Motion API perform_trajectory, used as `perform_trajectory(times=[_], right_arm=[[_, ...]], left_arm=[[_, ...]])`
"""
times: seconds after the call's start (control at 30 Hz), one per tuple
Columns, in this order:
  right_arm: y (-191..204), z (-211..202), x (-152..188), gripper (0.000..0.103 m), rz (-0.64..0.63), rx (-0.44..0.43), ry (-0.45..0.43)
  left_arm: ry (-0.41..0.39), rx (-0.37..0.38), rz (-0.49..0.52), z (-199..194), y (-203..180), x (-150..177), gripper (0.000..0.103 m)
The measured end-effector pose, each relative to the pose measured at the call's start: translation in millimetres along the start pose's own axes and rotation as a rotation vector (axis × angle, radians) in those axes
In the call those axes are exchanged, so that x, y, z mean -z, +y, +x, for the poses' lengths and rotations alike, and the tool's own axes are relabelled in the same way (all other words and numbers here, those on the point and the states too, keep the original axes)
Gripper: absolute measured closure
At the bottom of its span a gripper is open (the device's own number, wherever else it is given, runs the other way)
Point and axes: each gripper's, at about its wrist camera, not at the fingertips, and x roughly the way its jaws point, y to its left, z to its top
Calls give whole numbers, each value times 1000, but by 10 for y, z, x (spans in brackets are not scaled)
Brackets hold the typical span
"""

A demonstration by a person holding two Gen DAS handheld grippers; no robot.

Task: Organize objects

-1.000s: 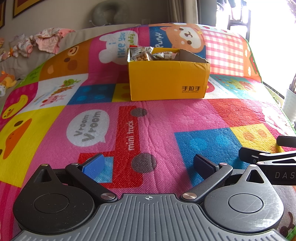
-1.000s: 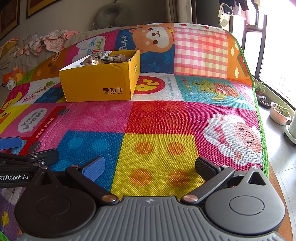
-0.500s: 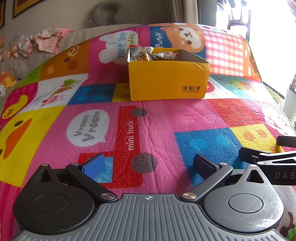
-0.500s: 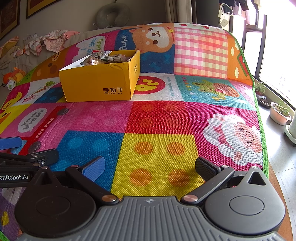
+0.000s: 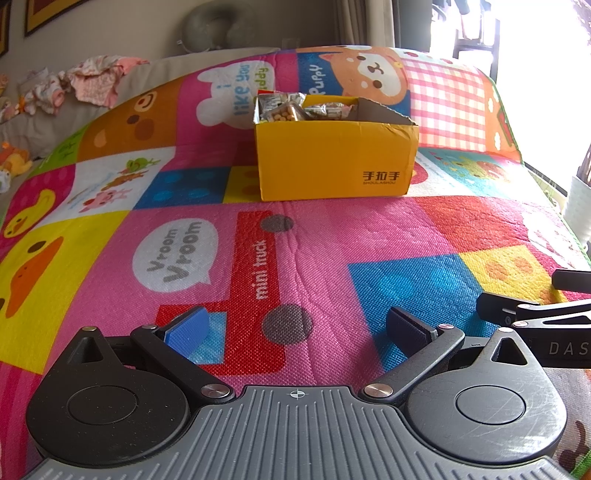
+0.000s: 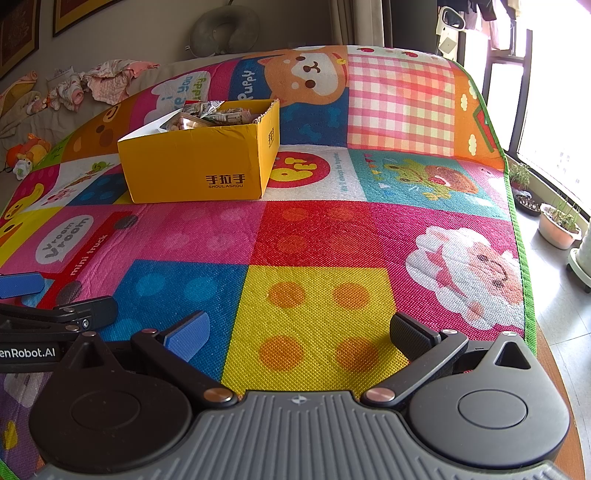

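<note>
On the near half of the mat [image 5: 332, 236], both grippers sit low and side by side, neither holding anything. Left gripper [image 5: 295, 328]: jaws spread wide, blue pad and black pad well apart, only mat between them. Right gripper [image 6: 297, 334]: same, released and empty, over the yellow square with orange dots. Each shows at the edge of the other's view, so they are just beside one another. Box [image 5: 334, 157], yellow cardboard, top open, stands on the mat well ahead of both tools; from the left view it is nearly straight ahead, from the right view it lies ahead and to the left [image 6: 201, 162]. Inside it, snack packets [image 5: 295, 109] are piled toward the left end and reach the rim; the right end looks less full, though the wall hides the bottom. No loose item shows on the mat in either view. Judgement: either the sorting into the box is finished and the tools are parked, or this is the rest pose of a run in which packets come out of the box; the pictures do not settle which. If work remains, the next move calls for one gripper to travel forward across the mat, rise above the box wall, and come down on a packet from above with jaws open as they are. Packets are crinkly film and heaped loosely, so a pinch on an edge may slip or drag a neighbour. Clothes [image 5: 96, 79] and a neck pillow [image 5: 218, 26] lie beyond the mat, apart from the work.
</note>
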Motion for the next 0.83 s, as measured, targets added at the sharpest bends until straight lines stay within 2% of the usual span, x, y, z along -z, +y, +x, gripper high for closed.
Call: perform_trajectory(times=[0.27, 0.53, 0.83], right_arm=[[-1, 2, 1, 0, 0, 0, 0], [-1, 3, -1, 0, 0, 0, 0], [0, 3, -1, 0, 0, 0, 0]], left_arm=[[-2, -9, -18, 9, 2, -1, 0], [15, 19, 6, 15, 33, -22, 0], [8, 37, -24, 9, 68, -21, 0]])
